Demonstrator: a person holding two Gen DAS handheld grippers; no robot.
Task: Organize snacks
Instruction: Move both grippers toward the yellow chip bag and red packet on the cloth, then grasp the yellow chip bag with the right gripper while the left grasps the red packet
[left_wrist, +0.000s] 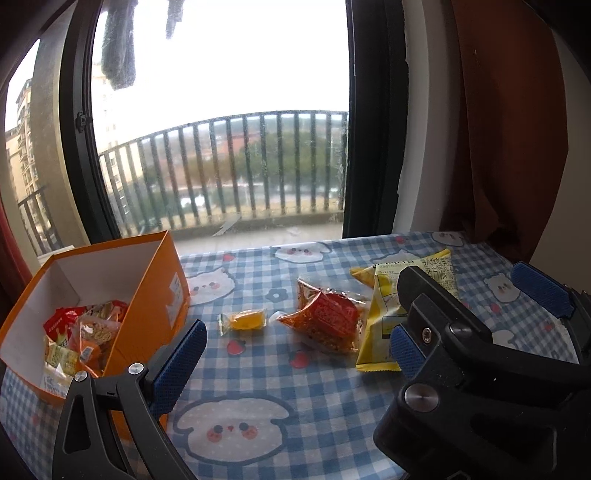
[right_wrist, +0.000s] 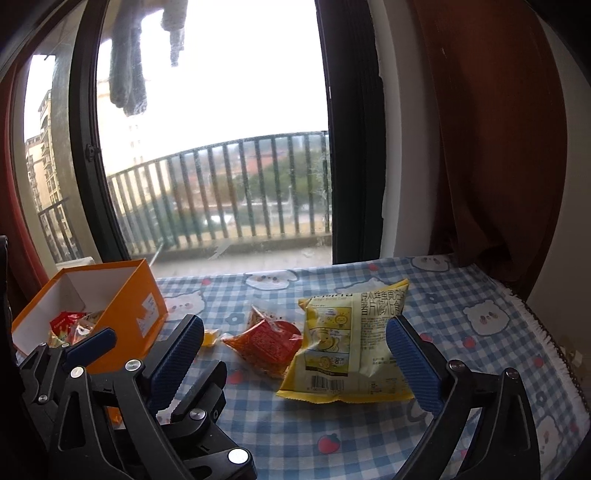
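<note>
An orange box (left_wrist: 147, 295) with several wrapped snacks inside stands at the left of the table. Lying on the cloth to its right are a small yellow candy (left_wrist: 243, 320), a red snack packet (left_wrist: 328, 321) and a yellow chip bag (left_wrist: 380, 317). My left gripper (left_wrist: 291, 356) is open just short of the candy and red packet, beside the box. My right gripper (right_wrist: 293, 362) is open wide, low over the table. The chip bag (right_wrist: 354, 343) lies between its fingers with the right pad (right_wrist: 413, 362) at the bag's edge; neither pad presses it. The grippers are close side by side.
A blue checked cloth with bear prints (left_wrist: 295, 406) covers the table, and its fringed right edge (right_wrist: 554, 350) is near. Behind stand a large window (left_wrist: 221, 147) and a brown curtain (right_wrist: 498, 147). A finger of the left gripper (right_wrist: 92, 343) shows by the box (right_wrist: 140, 314).
</note>
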